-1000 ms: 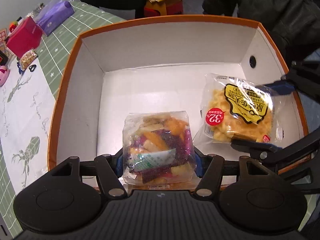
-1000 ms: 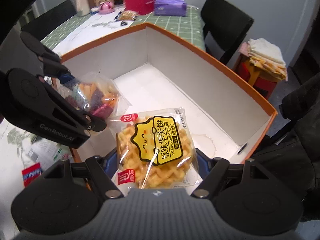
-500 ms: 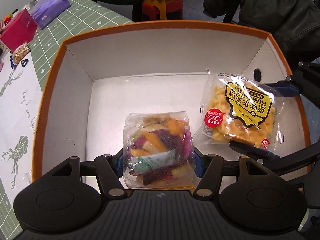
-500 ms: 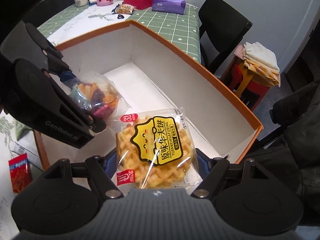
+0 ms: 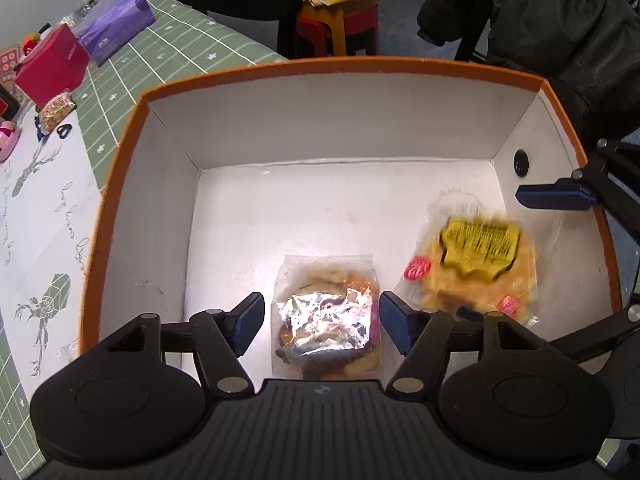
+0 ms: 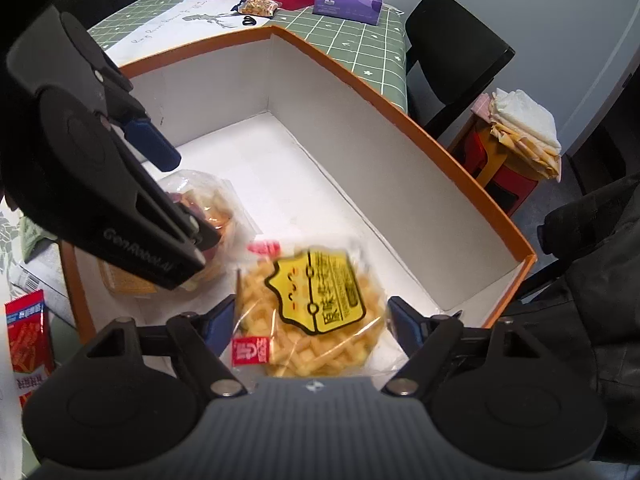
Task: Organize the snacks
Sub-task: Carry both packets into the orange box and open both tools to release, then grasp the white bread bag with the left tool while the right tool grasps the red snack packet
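While both sets of tongs spread wider, pads clear: left tongs (image 5: 322, 322) flanking mixed-chip bag (image 5: 326, 320), right tongs (image 6: 310, 326) flanking yellow-label cracker bag (image 6: 310, 308). Both bags at near edge of orange-rimmed box (image 5: 360, 68) on bench. Light, crinkly, slippery film; brittle contents. Best gripped gently at sealed edges.

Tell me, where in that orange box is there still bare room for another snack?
The box floor lies bare along the far wall and the left wall. The near side is crowded: the mixed snack bag sits between the left gripper's opening jaws, and the yellow-label packet fills the near right corner.
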Tool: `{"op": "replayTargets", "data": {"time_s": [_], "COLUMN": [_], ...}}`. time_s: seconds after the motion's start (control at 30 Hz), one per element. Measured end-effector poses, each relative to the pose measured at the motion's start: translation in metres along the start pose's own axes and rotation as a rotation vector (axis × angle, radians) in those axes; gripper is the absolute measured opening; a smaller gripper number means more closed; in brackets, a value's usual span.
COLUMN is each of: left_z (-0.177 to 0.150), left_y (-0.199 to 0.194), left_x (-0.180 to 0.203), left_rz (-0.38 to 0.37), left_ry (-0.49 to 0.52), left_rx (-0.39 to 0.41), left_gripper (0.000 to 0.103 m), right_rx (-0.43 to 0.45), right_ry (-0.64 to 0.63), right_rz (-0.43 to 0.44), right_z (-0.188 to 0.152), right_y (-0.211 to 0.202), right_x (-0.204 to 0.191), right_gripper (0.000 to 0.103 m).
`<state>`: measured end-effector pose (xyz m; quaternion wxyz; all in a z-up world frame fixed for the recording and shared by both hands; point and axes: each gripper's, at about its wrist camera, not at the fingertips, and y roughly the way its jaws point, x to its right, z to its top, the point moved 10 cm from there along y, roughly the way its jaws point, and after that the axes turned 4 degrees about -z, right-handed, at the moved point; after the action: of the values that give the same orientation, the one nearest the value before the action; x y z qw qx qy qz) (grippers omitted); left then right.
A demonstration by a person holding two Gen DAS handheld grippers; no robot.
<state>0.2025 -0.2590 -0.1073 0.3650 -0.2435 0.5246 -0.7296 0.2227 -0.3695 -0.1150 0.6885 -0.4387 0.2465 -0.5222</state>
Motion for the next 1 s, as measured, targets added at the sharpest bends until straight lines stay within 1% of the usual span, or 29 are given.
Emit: {"op": "replayTargets", "data": {"time_s": [0.1, 0.23, 0.37, 0.5, 0.7, 0.83, 1.0], "left_z": [0.002, 0.002, -0.006, -0.02, -0.056, -0.088, -0.124], "left_y": [-0.015, -0.044, -0.075, -0.097, -0.12, -0.128, -0.136], "left_x": [-0.004, -0.012, -0.024, -0.047, -0.088, -0.114, -0.139], "left_rz": [-0.004, -0.011, -0.02, 0.006, 0.026, 0.052, 0.058], "left_ry": [-0.005, -0.024, -0.063, -0.092, -0.183, -0.24, -0.314], "left_rx": [0.037, 0.109, 0.173, 0.217, 0.26, 0.281, 0.322], "left_gripper": [0.078, 0.08, 0.082, 0.083, 0.084, 0.085, 0.085], "right_rx": [0.016, 0.051, 0.093, 0.133, 0.169, 0.185, 0.197], "right_ry": [0.011, 0.033, 0.041, 0.023, -0.035, -0.084, -0.129], "right_rz": [-0.011, -0.023, -0.03, -0.036, -0.033, -0.03, -0.017], "right_z": [0.003, 0.01, 0.019, 0.027, 0.036, 0.038, 0.038], "right_y": [-0.007, -0.021, -0.04, -0.06, -0.082, -0.094, -0.103], "right_x": [0.002, 0.004, 0.001, -0.013, -0.048, -0.073, -0.099], "right_gripper": [0.08, 0.08, 0.08, 0.08, 0.08, 0.08, 0.081]}}
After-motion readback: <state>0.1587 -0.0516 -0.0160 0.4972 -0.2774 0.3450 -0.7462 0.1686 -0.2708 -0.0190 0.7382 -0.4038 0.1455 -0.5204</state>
